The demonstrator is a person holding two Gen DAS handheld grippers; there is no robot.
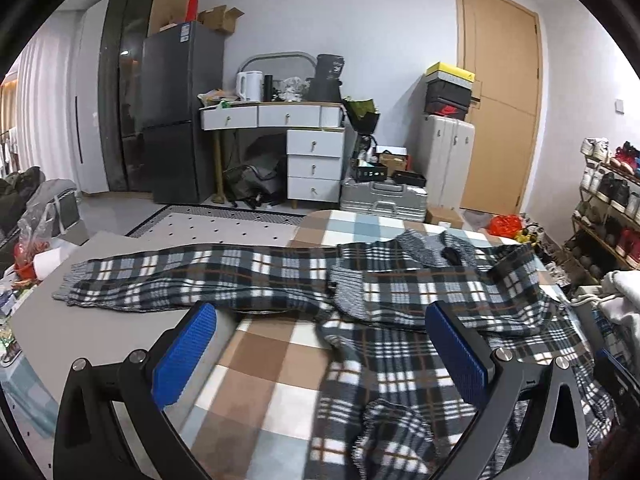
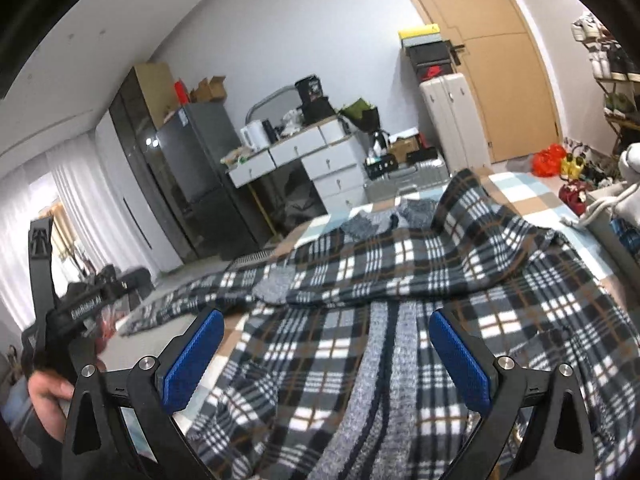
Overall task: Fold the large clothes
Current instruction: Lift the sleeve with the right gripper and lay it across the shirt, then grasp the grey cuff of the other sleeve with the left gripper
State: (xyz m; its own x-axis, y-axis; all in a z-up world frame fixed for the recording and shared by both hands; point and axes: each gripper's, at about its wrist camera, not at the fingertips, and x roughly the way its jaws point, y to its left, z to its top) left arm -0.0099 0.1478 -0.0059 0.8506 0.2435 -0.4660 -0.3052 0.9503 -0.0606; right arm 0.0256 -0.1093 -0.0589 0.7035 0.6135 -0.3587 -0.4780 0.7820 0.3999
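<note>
Both grippers empty. Left gripper (image 1: pixel 320 354): blue pads (image 1: pixel 184 356) spread wide, nothing between them, hovering above the near edge of the bed. Right gripper (image 2: pixel 326 358): also spread wide, nothing pinched, hanging over the garment's grey ribbed hem band (image 2: pixel 384 380).

Plaid fleece jacket (image 1: pixel 432 300) lies on the checked bedspread (image 1: pixel 260 384), black/white/grey plaid with thin brown lines. One sleeve (image 1: pixel 192 276) stretched straight out toward my left, its grey ribbed cuff (image 1: pixel 66 290) reaching past the bedspread onto a grey board (image 1: pixel 100 328). The other sleeve is folded across the chest; its grey cuff (image 1: pixel 348 292) sits about mid-body. Grey knit collar (image 1: pixel 436 248) at the far end. Body is rumpled, bottom corner bunched up (image 1: pixel 392 432) near my left gripper's right pad. In the right wrist view, a fold of the fabric (image 2: pixel 464 200) stands up on the far right side.

Right wrist view also catches my left hand (image 2: pixel 48 396) gripping the left gripper's black handle (image 2: pixel 76 312) at frame left.

Background: dark fridge (image 1: pixel 180 116), white drawer desk (image 1: pixel 312 152) with a white kettle (image 1: pixel 248 86), silver suitcase (image 1: pixel 384 198), wooden door (image 1: pixel 500 100), shoe rack (image 1: pixel 612 208) at right.
</note>
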